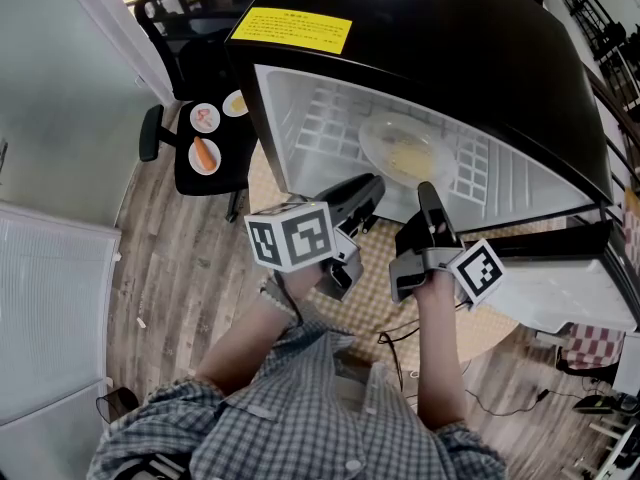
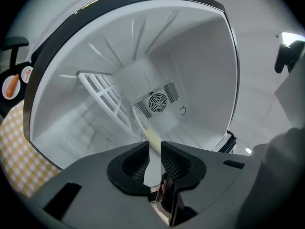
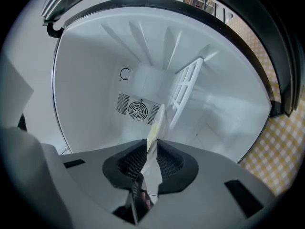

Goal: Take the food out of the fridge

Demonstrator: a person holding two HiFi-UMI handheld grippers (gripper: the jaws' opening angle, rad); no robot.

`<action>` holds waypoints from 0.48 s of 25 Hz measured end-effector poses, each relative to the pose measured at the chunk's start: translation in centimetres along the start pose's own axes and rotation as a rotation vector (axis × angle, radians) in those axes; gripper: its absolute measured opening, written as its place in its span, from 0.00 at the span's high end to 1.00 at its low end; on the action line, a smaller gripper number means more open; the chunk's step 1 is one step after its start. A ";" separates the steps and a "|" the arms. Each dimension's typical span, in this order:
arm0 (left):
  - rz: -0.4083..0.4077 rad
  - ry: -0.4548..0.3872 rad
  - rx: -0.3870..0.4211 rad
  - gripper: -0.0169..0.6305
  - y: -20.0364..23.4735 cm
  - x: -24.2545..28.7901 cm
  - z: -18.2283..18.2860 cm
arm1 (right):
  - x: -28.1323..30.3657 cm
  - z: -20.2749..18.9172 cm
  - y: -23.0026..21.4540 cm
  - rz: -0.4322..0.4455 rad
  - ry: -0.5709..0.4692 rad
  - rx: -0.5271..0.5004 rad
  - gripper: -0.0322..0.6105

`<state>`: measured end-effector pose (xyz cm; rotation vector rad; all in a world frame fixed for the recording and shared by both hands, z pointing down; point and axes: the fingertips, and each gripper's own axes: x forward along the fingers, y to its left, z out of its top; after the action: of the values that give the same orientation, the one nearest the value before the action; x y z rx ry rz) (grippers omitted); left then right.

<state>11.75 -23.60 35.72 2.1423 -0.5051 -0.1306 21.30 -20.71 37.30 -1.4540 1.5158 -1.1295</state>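
Observation:
A black mini fridge [image 1: 450, 38] stands open with a white inside. Inside it, on a white wire shelf [image 1: 330, 118], rests a clear plate [image 1: 405, 148] of pale yellow food [image 1: 412, 160]. My left gripper [image 1: 372, 190] reaches the plate's near left rim and my right gripper [image 1: 428, 196] its near edge. In the left gripper view the plate's rim [image 2: 151, 136] runs into the narrow gap of the left gripper [image 2: 155, 149]. The right gripper view shows the plate [image 3: 156, 123] edge-on, pinched in the right gripper [image 3: 152, 147]. Both look shut on it.
A black office chair [image 1: 215, 163] stands left of the fridge and carries three small plates, one with a carrot [image 1: 204, 155]. The fridge door [image 1: 560, 293] hangs open at the right. A checked mat [image 1: 380, 298] lies below the fridge opening, and cables trail on the wooden floor.

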 end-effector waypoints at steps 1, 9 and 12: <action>-0.003 -0.002 -0.007 0.86 0.0 0.1 0.0 | 0.0 0.0 0.1 0.002 0.000 0.002 0.87; -0.005 -0.017 -0.042 0.85 0.5 0.7 0.4 | -0.2 -0.3 0.3 0.024 0.016 0.014 0.88; -0.002 -0.019 -0.068 0.85 0.9 0.9 0.3 | -0.4 -0.4 0.5 0.030 0.021 0.010 0.88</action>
<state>12.21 -24.65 36.30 2.0772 -0.5028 -0.1667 20.79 -20.33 36.99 -1.4121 1.5388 -1.1360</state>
